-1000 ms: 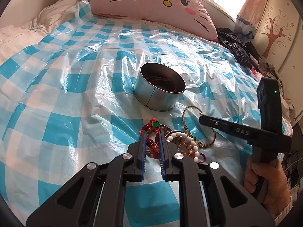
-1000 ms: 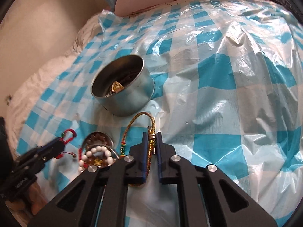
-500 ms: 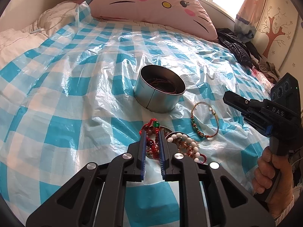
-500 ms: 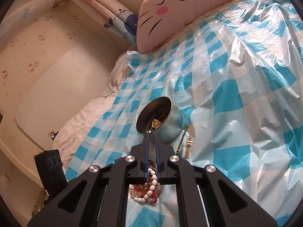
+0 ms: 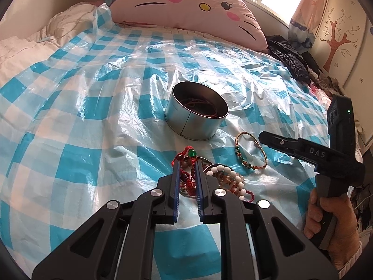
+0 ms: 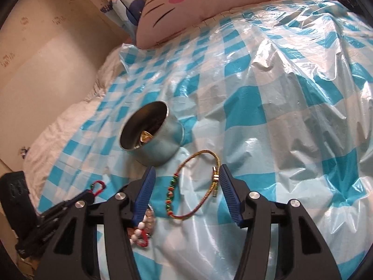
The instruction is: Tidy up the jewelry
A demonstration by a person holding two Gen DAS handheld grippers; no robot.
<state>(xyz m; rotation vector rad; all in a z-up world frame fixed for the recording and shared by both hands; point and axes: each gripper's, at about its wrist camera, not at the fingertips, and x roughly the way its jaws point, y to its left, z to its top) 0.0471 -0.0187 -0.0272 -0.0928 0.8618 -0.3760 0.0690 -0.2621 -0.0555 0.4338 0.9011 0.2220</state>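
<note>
A round metal tin (image 5: pixel 196 114) stands on the checked plastic sheet (image 5: pixel 93 107) with jewelry inside; it also shows in the right wrist view (image 6: pixel 152 136). My left gripper (image 5: pixel 187 163) is nearly shut around a red cord bracelet with dark beads (image 5: pixel 187 177) that lies on a small metal lid. A white bead bracelet (image 5: pixel 229 178) lies beside it. My right gripper (image 6: pixel 185 172) is open and empty, its fingers on either side of a thin gold cord bracelet with green beads (image 6: pixel 193 186), also seen in the left wrist view (image 5: pixel 250 155).
A pink cat-face pillow (image 5: pixel 186 4) lies at the head of the bed. Dark clothes (image 5: pixel 289 58) are piled at the right edge. White bedding (image 6: pixel 58 140) lies left of the sheet.
My right gripper has come back down over the gold cord bracelet and opened wide. The left gripper has stayed around the red bracelet.
</note>
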